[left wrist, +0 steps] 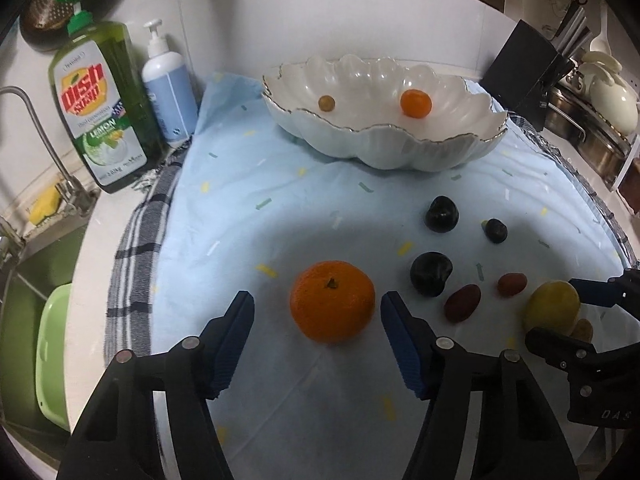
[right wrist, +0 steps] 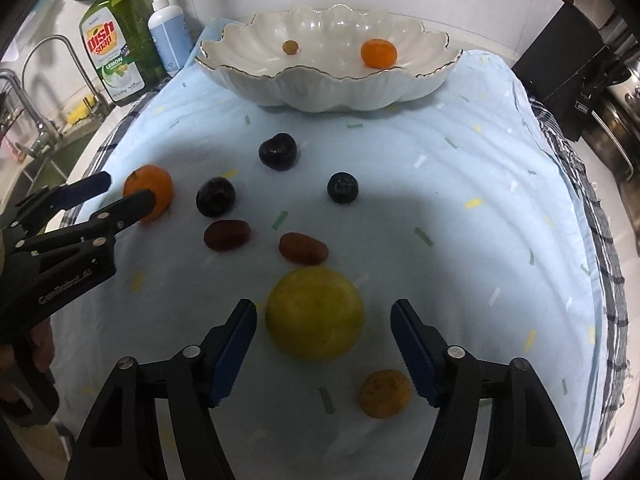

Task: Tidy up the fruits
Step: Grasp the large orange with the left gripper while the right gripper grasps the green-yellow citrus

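A white scalloped bowl [left wrist: 400, 148] [right wrist: 320, 88] stands at the back of the blue cloth and holds a small orange fruit [left wrist: 416, 103] [right wrist: 378, 53] and a small brownish grape [left wrist: 326, 102] [right wrist: 290, 47]. My left gripper [left wrist: 318, 308] [right wrist: 127, 191] is open, its jaws either side of a mandarin [left wrist: 332, 301] [right wrist: 149, 196] lying on the cloth. My right gripper [right wrist: 323, 312] [left wrist: 554, 326] is open around a yellow fruit [right wrist: 315, 313] [left wrist: 552, 307]. Three dark plums [right wrist: 277, 151], two reddish dates [right wrist: 303, 247] and a small brown-yellow fruit [right wrist: 385, 393] lie loose on the cloth.
A green dish soap bottle [left wrist: 100, 104] and a white pump bottle [left wrist: 168, 92] stand at the back left beside a tap [left wrist: 44, 136] and sink. A black knife block [left wrist: 524, 68] and steel pots [left wrist: 588, 136] stand at the right. A checked towel [left wrist: 136, 248] lies under the blue cloth.
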The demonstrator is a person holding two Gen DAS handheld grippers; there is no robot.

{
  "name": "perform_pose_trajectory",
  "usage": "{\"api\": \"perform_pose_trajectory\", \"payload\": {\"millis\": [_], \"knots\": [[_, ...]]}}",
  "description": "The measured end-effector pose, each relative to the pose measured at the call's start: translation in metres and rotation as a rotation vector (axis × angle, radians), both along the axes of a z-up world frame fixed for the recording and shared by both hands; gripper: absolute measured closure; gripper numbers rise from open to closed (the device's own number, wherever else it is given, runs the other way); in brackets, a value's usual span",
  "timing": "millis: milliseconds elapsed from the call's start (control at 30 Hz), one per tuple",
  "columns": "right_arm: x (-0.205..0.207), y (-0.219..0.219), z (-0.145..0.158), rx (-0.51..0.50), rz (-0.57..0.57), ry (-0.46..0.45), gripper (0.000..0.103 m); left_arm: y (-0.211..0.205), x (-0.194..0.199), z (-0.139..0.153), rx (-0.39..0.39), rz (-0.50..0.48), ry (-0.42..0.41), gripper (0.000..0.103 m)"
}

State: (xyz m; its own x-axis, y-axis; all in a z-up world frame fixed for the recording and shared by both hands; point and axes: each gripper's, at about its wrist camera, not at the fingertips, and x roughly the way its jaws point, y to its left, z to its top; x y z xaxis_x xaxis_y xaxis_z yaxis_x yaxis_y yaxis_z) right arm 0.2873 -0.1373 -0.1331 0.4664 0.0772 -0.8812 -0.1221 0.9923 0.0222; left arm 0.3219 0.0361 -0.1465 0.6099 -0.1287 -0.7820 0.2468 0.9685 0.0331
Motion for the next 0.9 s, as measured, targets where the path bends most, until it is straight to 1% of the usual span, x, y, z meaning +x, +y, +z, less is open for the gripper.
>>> {"api": "perform_pose_trajectory", "payload": {"millis": [100,200,300,467,667,900], "knots": [[0.001,0.001,-0.001,-0.002,0.004,-0.001,0.040,-0.001,0.003,-0.004,-0.016,-0.011,0.016,0.046],[0.002,0.000,-0.003,0.006,-0.001,0.009,0.047,-0.003,0.005,-0.006,-0.013,-0.015,0.018,0.049],[0.003,0.000,-0.004,0.024,-0.005,0.015,0.053,-0.003,0.006,-0.006,-0.019,-0.023,0.016,0.050],[0.002,0.002,-0.004,0.015,0.000,0.008,0.053,-0.004,0.008,-0.007,-0.028,-0.031,0.017,0.056],[0.001,0.001,-0.005,0.020,0.001,0.004,0.053,-0.006,0.006,-0.007,-0.018,-0.037,0.004,0.057],[0.000,-0.002,-0.002,0.045,-0.001,-0.007,0.053,-0.006,-0.003,0.004,-0.012,-0.024,-0.025,0.057]]}}
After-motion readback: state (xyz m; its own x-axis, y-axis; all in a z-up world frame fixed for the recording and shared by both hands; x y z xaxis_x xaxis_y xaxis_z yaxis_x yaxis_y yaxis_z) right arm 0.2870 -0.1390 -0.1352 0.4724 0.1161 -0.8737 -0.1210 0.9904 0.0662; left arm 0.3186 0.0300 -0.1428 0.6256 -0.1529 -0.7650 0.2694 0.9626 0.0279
